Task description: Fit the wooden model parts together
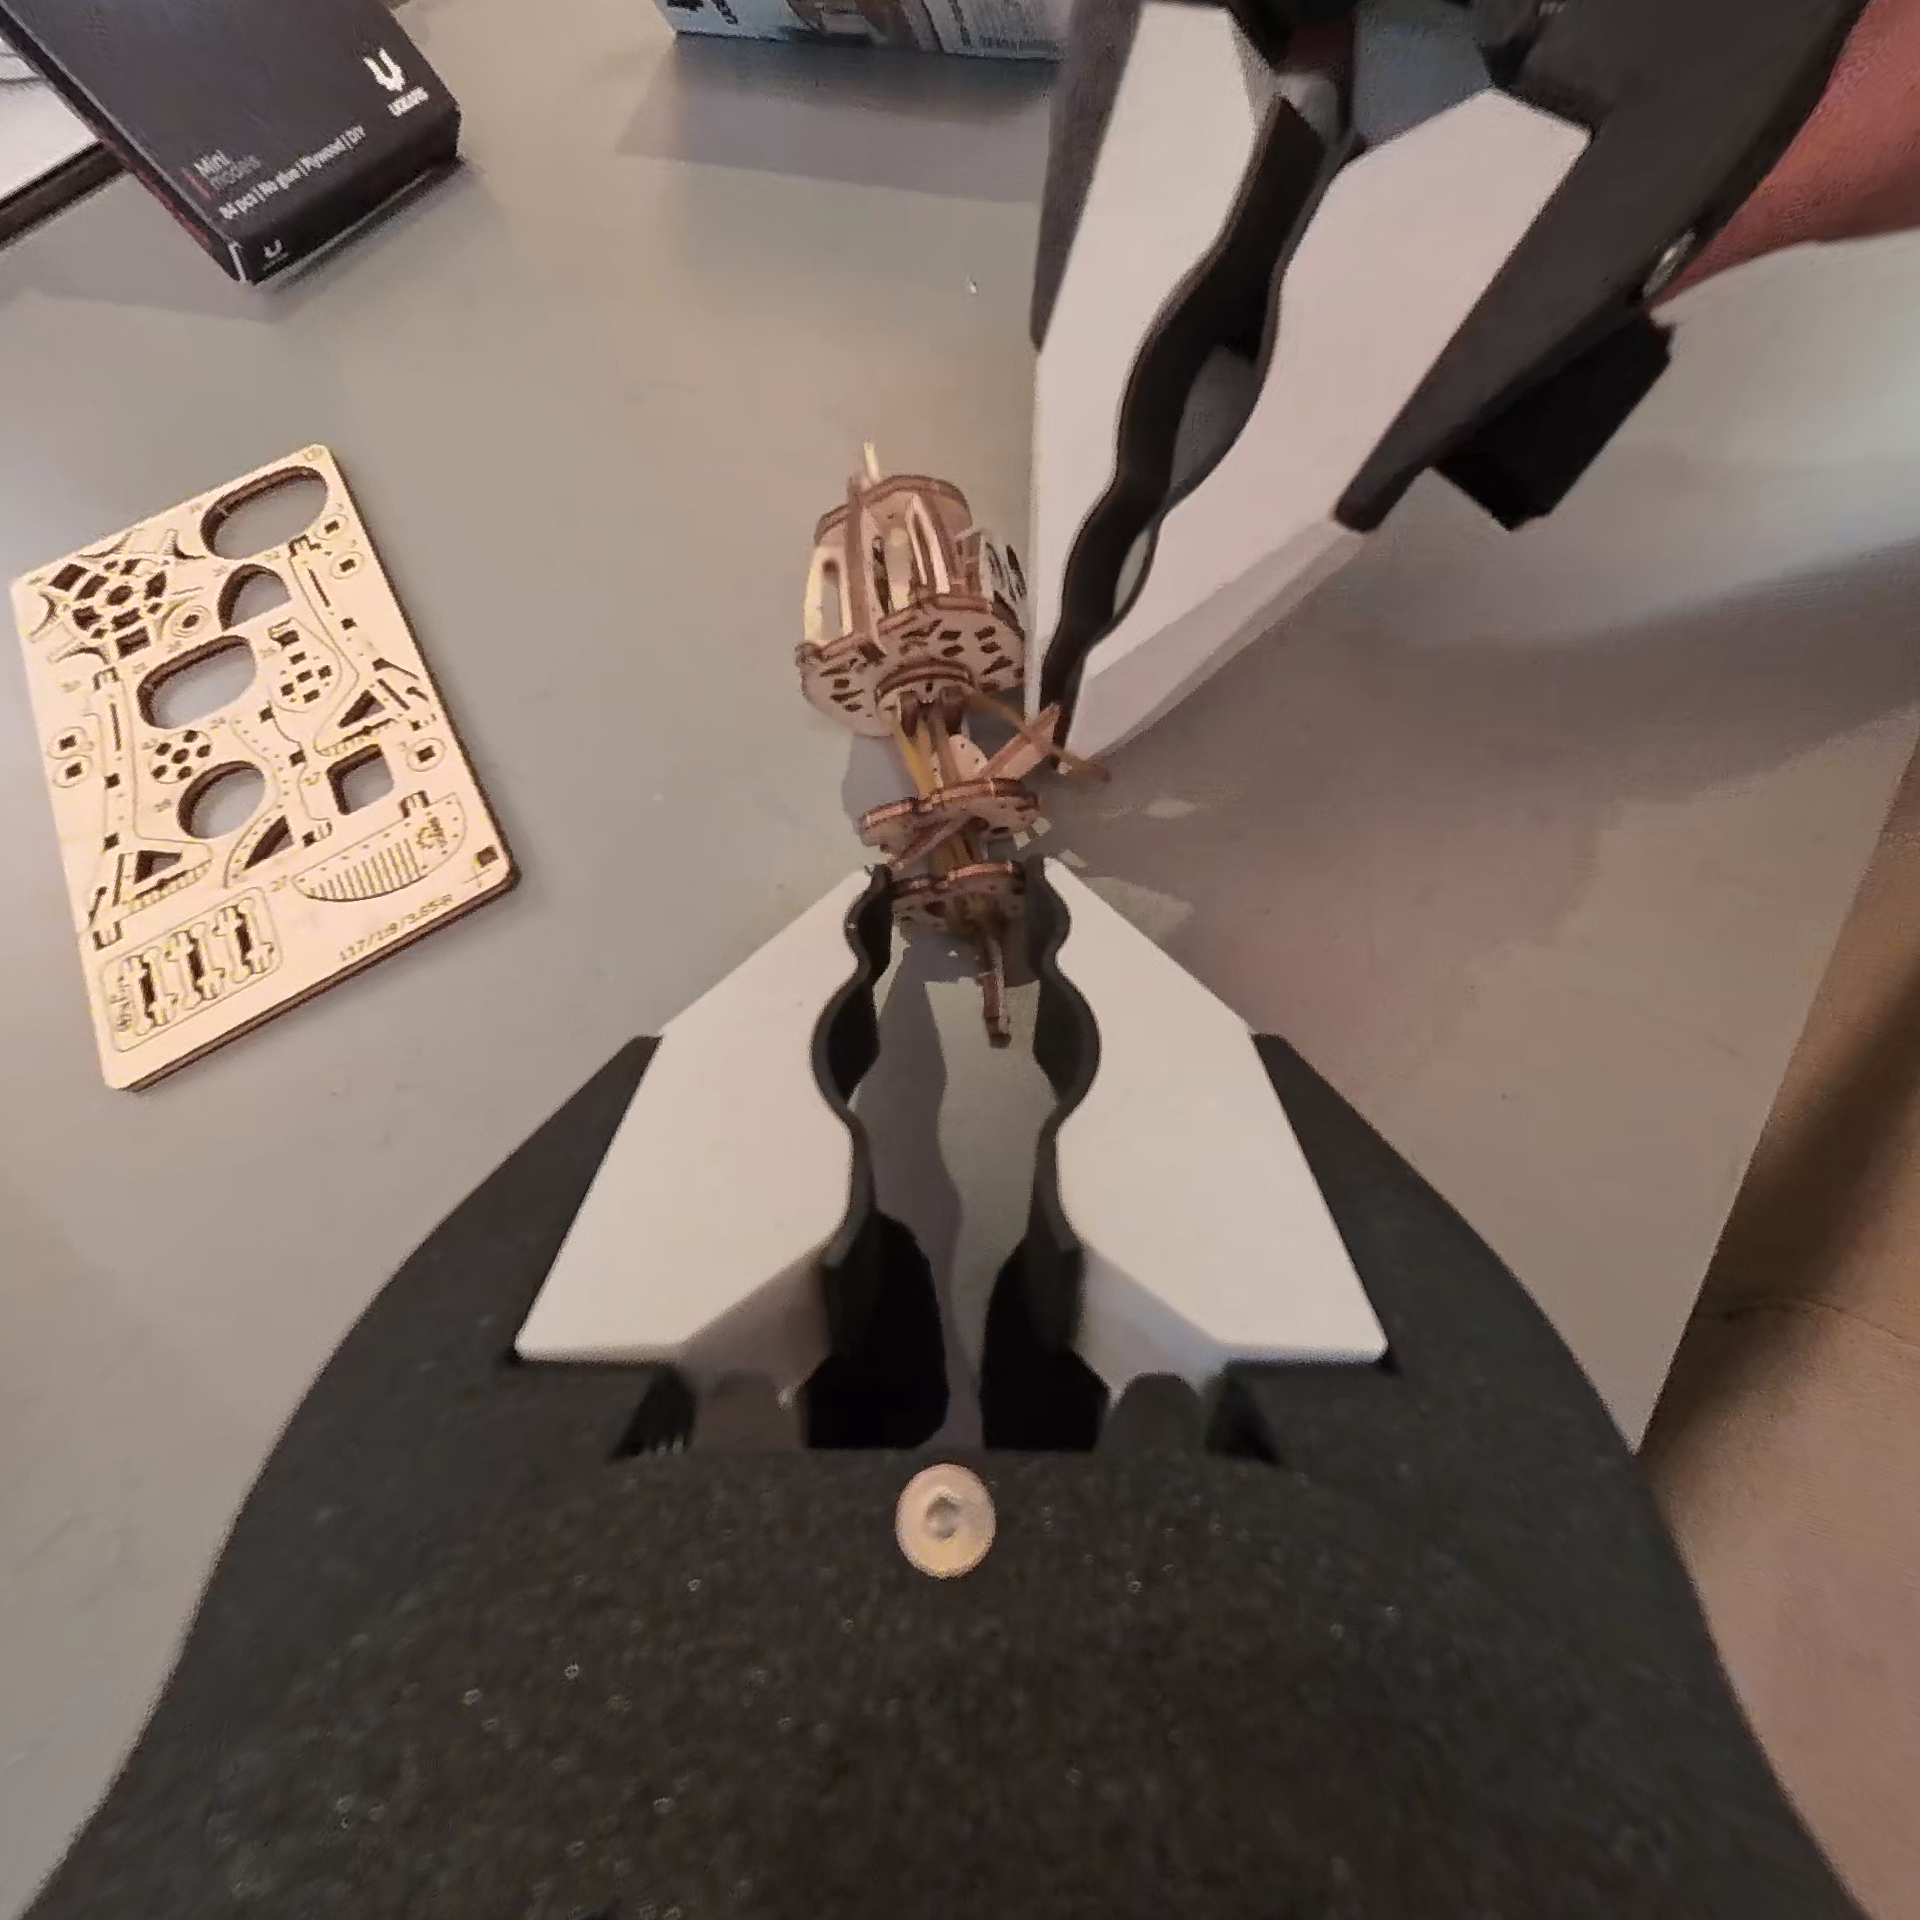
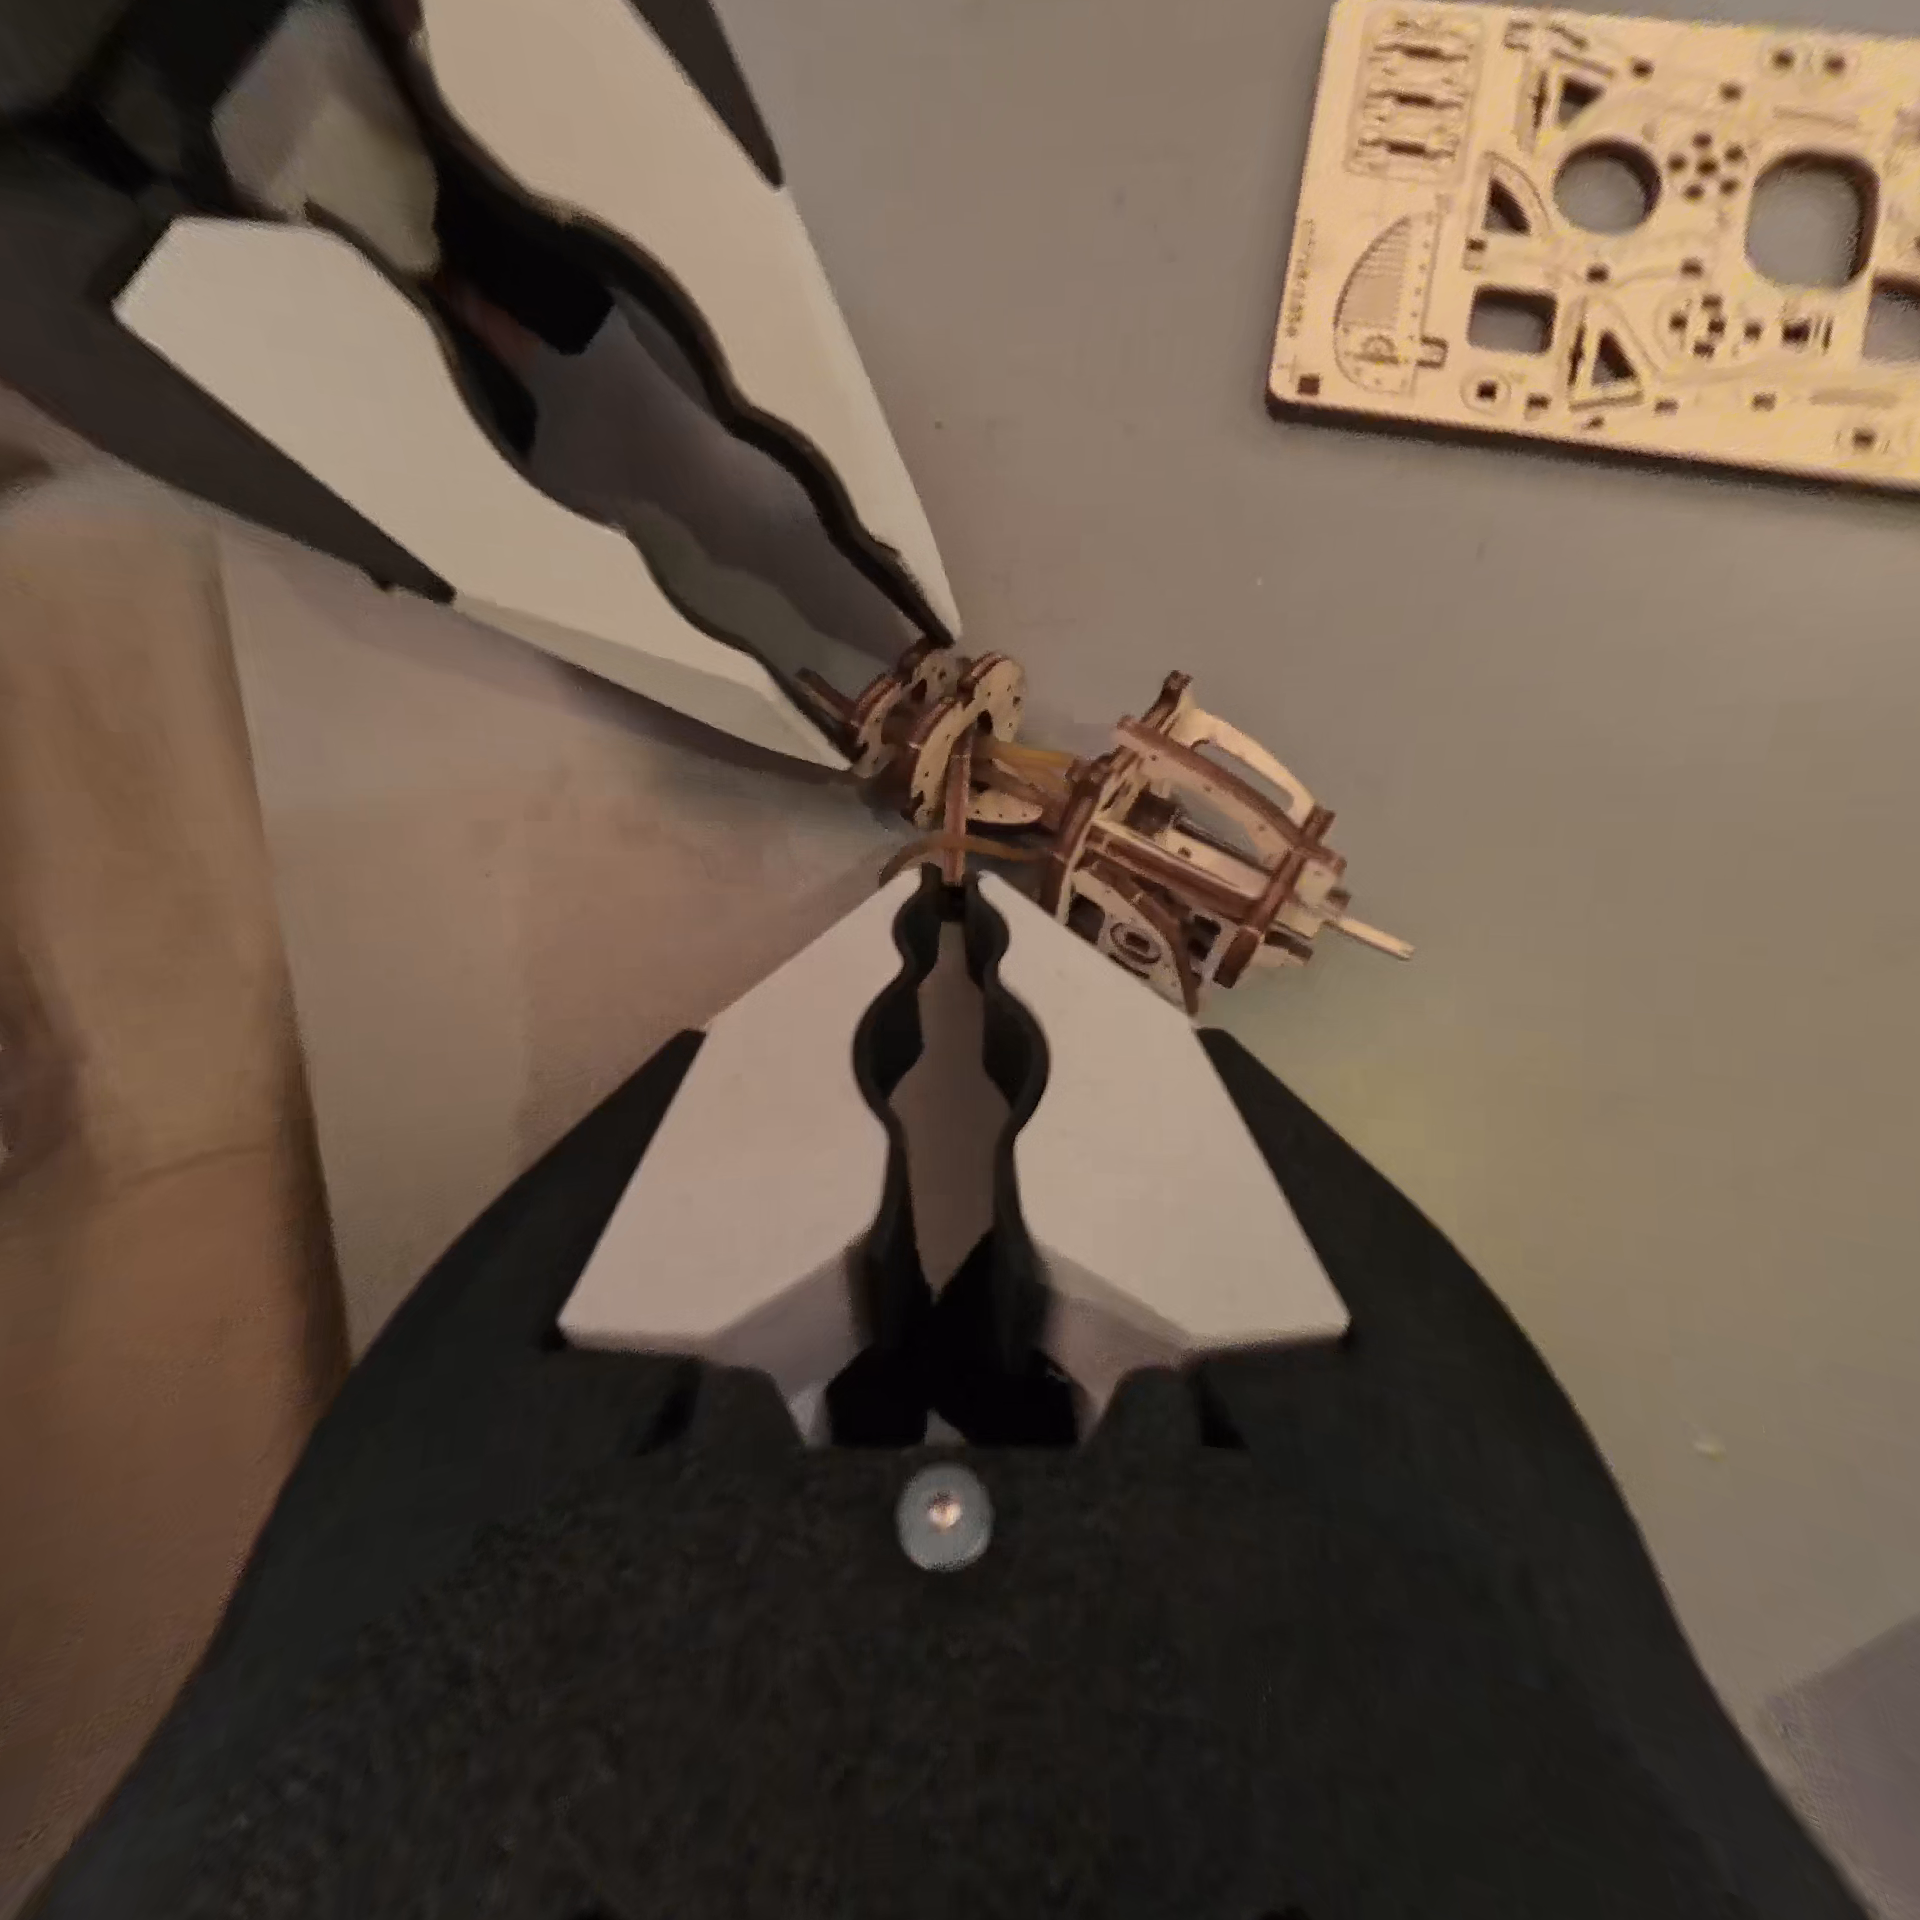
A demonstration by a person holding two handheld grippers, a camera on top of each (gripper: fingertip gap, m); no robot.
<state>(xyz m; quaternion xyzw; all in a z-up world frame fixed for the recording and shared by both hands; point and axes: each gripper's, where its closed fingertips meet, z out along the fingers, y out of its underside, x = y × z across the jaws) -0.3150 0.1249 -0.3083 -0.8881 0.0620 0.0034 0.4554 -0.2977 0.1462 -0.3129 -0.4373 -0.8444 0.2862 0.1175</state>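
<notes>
Left gripper (image 1: 956,894) clamps disc end of wooden model (image 1: 920,675) above grey table (image 1: 623,364). Right gripper (image 2: 948,883) pinches thin strip at model's middle. Left wrist view alone shows dark box (image 1: 239,114); both show cut-out plywood sheet (image 1: 260,769).

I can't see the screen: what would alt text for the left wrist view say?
Two handheld grippers meet at a small wooden model above a grey table: the left gripper grips its near disc end, and the right gripper pinches a thin curved wooden piece at its side. A punched-out plywood parts sheet lies to the left, with a dark box behind it.
</notes>
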